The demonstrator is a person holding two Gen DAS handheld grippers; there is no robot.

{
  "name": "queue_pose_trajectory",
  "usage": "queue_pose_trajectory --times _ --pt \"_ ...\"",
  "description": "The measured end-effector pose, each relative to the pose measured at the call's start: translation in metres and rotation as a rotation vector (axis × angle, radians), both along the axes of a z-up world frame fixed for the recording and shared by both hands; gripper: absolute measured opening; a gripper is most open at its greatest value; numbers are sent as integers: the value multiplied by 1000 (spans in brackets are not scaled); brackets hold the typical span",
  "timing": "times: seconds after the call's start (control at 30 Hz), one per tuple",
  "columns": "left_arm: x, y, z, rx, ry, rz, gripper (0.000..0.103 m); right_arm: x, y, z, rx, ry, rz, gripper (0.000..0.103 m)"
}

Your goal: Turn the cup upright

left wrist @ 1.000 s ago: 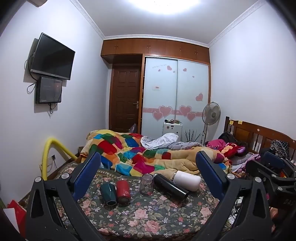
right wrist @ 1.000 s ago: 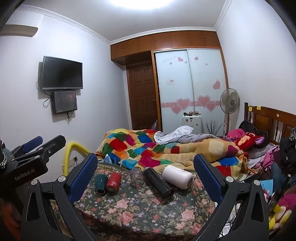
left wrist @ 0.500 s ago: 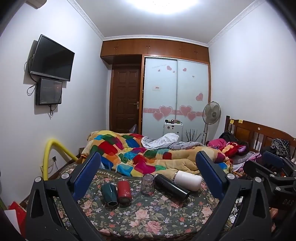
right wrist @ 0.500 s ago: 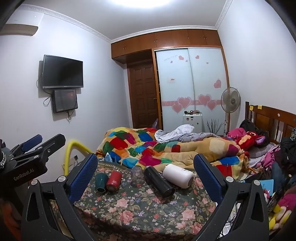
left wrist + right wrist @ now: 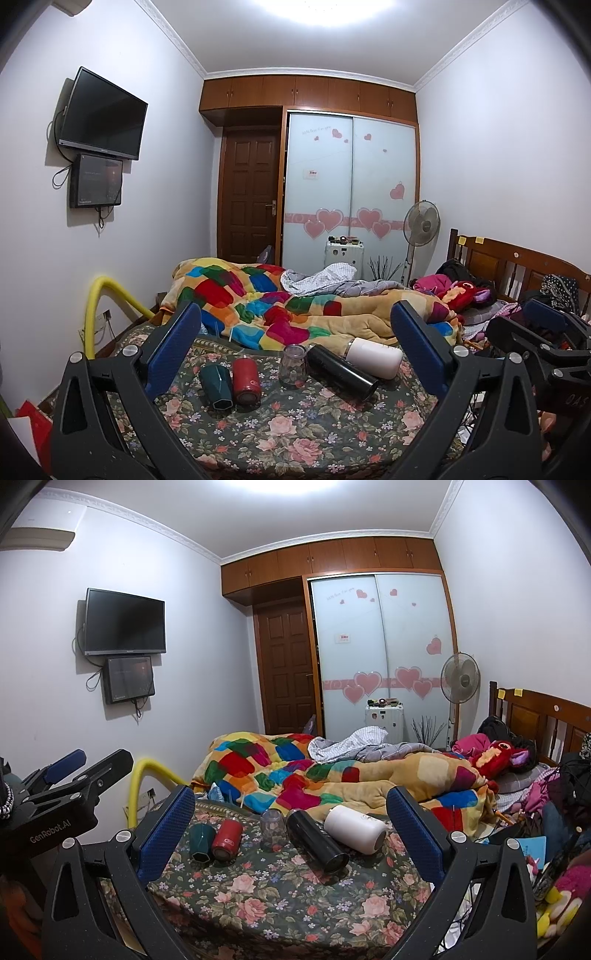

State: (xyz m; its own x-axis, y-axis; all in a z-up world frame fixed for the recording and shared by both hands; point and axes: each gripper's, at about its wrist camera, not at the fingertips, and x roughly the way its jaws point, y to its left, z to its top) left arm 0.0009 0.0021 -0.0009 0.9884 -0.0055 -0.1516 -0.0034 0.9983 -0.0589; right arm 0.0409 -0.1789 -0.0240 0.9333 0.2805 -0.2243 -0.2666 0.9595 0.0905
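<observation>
Floral cloth covers the table (image 5: 295, 435) in front of you, dark green with pink roses; its near edge curves across the bottom of both views, and a broad bare patch of cloth lies between that edge and the cups. Behind the table, a patchwork quilt (image 5: 258, 295) is heaped on the bed. Five vessels sit in a row at the far side: a white flask (image 5: 375, 357) and black flask (image 5: 341, 371) on their sides, a clear glass (image 5: 291, 365) standing mouth down, then a red cup (image 5: 245, 376) and green cup (image 5: 216, 382) lying touching. Your left gripper (image 5: 295, 339) and right gripper (image 5: 291, 816) both hang wide apart, empty, short of the row. Only the right view shows the left gripper's side, at far left.
</observation>
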Motion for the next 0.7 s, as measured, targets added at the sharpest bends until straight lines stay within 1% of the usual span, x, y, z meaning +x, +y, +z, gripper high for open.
queue_pose_trajectory --times 0.7 --pt "1 1 -6 1 3 3 103 -1 0 -2 3 3 2 103"
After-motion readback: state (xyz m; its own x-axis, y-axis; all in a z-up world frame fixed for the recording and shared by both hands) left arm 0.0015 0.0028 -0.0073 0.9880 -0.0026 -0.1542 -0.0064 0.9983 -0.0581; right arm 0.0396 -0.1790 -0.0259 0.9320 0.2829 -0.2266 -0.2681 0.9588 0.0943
